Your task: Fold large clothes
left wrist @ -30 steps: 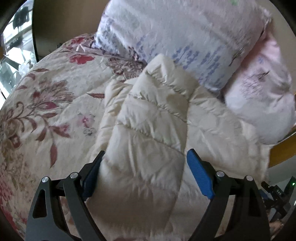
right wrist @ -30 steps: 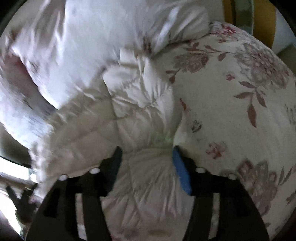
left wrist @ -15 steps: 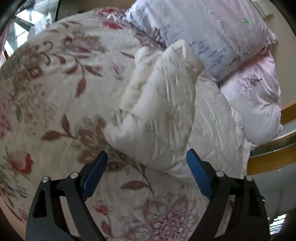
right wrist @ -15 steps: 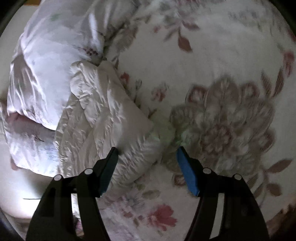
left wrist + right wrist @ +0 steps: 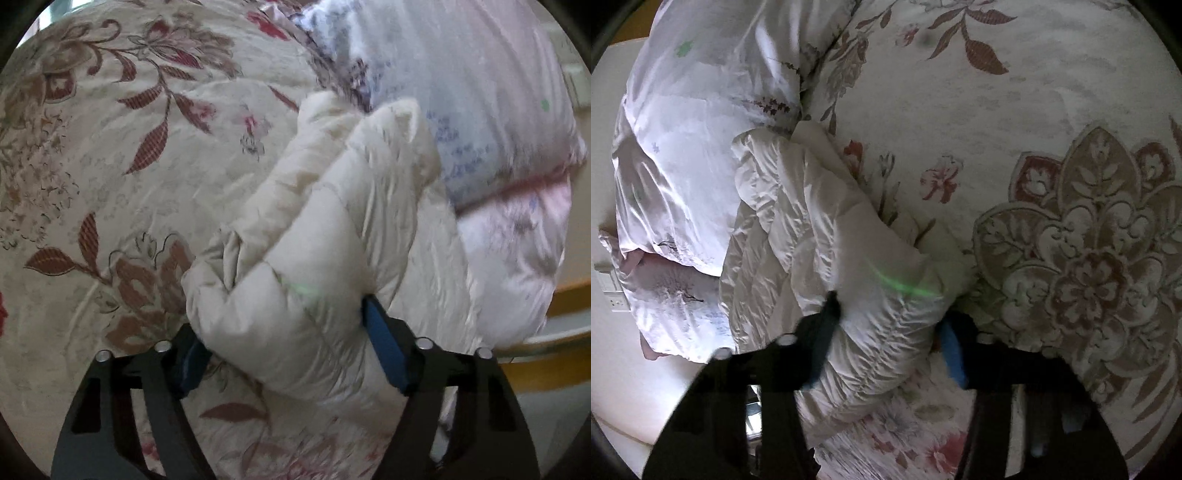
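A cream quilted puffer jacket (image 5: pixel 332 229) lies bunched on the floral bedspread (image 5: pixel 129 155), against the pillows. My left gripper (image 5: pixel 277 321) has a thick roll of the jacket's near end between its blue pads (image 5: pixel 384 350); its jaws are closing and both pads press into the padding. In the right wrist view the same jacket (image 5: pixel 820 229) runs from the pillows toward me. My right gripper (image 5: pixel 886 321) straddles its gathered end, jaws closing, with the dark left finger dug into the fabric and the blue pad (image 5: pixel 951 347) against its edge.
A white patterned pillow (image 5: pixel 461 92) and a pink one (image 5: pixel 517 240) sit behind the jacket, also seen as a pillow (image 5: pixel 694 118) at the left. A wooden bed frame (image 5: pixel 554 369) edges the mattress. The bedspread (image 5: pixel 1052 129) stretches wide to the right. A wall socket (image 5: pixel 617 302) shows far left.
Both grippers have rolled and dropped onto the jacket. Their jaws, wide apart before with the jacket ahead of them, have narrowed around its near folds.
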The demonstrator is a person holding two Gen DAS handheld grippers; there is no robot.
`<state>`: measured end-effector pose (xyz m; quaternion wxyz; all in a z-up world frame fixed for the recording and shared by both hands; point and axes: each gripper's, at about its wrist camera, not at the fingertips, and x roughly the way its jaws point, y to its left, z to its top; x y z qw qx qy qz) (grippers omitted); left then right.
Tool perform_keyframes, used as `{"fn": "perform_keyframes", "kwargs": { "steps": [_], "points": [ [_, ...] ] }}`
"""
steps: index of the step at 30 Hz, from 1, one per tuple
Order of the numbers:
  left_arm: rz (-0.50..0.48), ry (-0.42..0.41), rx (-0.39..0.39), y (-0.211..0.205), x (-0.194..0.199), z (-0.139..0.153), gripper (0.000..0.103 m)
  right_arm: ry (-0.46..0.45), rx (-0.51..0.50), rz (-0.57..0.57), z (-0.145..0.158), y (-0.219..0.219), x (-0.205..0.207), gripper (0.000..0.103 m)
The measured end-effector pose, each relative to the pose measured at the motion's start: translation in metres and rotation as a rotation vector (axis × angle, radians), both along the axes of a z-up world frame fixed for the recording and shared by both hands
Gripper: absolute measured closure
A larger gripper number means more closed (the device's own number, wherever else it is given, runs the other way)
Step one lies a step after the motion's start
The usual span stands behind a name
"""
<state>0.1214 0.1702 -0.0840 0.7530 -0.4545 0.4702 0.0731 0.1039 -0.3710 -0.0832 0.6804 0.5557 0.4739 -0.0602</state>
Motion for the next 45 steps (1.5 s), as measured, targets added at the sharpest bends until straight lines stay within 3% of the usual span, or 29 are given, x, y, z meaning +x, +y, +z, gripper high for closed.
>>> {"fn": "perform_keyframes", "kwargs": {
  "steps": [2, 4, 7, 13, 25, 29, 30, 32, 35, 38, 40, 42, 45],
  "points": [
    [0.016, -0.011, -0.037, 0.001, 0.001, -0.003, 0.057, -0.019, 0.018, 0.006, 0.0, 0.001, 0.0, 0.077],
    [0.026, -0.041, -0.045, 0.001, -0.001, 0.0, 0.07, -0.039, 0.025, 0.018, 0.003, 0.002, -0.001, 0.082],
    [0.023, -0.07, -0.054, 0.007, -0.005, 0.007, 0.08, -0.065, 0.032, 0.049, 0.012, 0.005, -0.003, 0.085],
    [0.048, -0.102, -0.031, 0.03, -0.032, 0.023, 0.083, -0.08, 0.044, 0.176, 0.025, 0.025, -0.013, 0.085],
    [0.149, -0.058, 0.032, 0.075, -0.105, 0.034, 0.083, -0.017, -0.008, 0.461, 0.029, 0.09, -0.049, 0.084],
    [0.157, -0.038, 0.026, 0.076, -0.106, 0.028, 0.075, 0.012, -0.192, 0.519, 0.044, 0.099, -0.048, 0.059],
    [0.156, -0.036, 0.032, 0.076, -0.105, 0.028, 0.072, 0.018, -0.239, 0.515, 0.049, 0.099, -0.046, 0.057],
    [0.155, -0.029, 0.039, 0.075, -0.102, 0.028, 0.057, 0.021, -0.339, 0.506, 0.06, 0.102, -0.042, 0.051],
    [0.165, -0.023, 0.036, 0.076, -0.1, 0.025, 0.053, 0.039, -0.596, 0.465, 0.083, 0.108, -0.038, 0.032],
    [0.18, -0.029, 0.026, 0.077, -0.099, 0.024, 0.052, 0.038, -0.816, 0.427, 0.104, 0.118, -0.033, 0.032],
    [0.187, -0.031, 0.021, 0.078, -0.1, 0.023, 0.051, -0.029, -0.875, 0.459, 0.113, 0.129, -0.028, 0.032],
    [0.193, -0.032, 0.018, 0.079, -0.101, 0.022, 0.05, -0.108, -0.874, 0.531, 0.118, 0.155, -0.018, 0.038],
    [0.204, -0.037, 0.016, 0.079, -0.1, 0.022, 0.05, -0.215, -0.813, 0.636, 0.123, 0.197, 0.0, 0.055]
  ]
}}
